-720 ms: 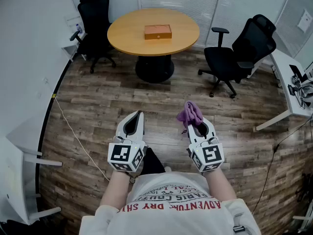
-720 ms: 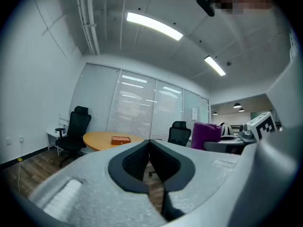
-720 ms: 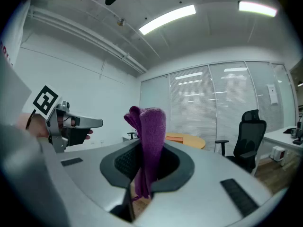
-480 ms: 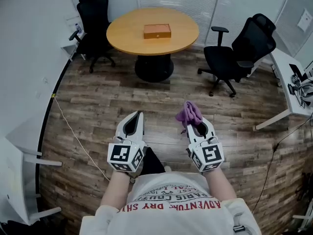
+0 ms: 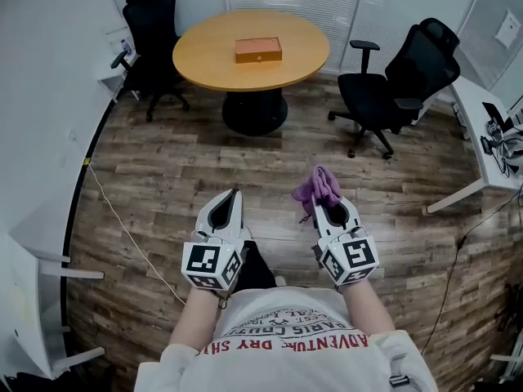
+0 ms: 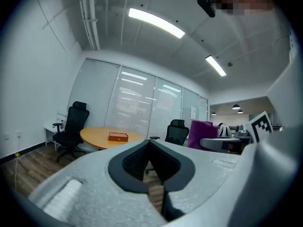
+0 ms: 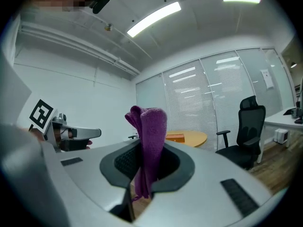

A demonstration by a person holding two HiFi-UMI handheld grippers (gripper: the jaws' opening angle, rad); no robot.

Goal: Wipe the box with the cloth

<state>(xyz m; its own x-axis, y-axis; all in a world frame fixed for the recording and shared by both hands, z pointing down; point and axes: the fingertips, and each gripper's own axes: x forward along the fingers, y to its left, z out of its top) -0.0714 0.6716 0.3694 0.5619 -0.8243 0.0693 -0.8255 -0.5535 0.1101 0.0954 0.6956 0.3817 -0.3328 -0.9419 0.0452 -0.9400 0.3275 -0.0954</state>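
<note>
Gripping a purple terry cloth, the right tool has its jaws closed on the fabric. The cloth's bunched top stands above the tips and a tail hangs below them. Left tool: jaws pressed together at the tips, nothing between.

Both tools are held side by side, level, low before the person's torso and pointing forward. Forearms reach out from a white printed shirt. Wood-plank floor underneath.

Orange-brown rectangular box sits near the middle of a round wooden bench, well apart from both tools. It appears closed, contents hidden. Black office chairs stand either side of the bench.
</note>
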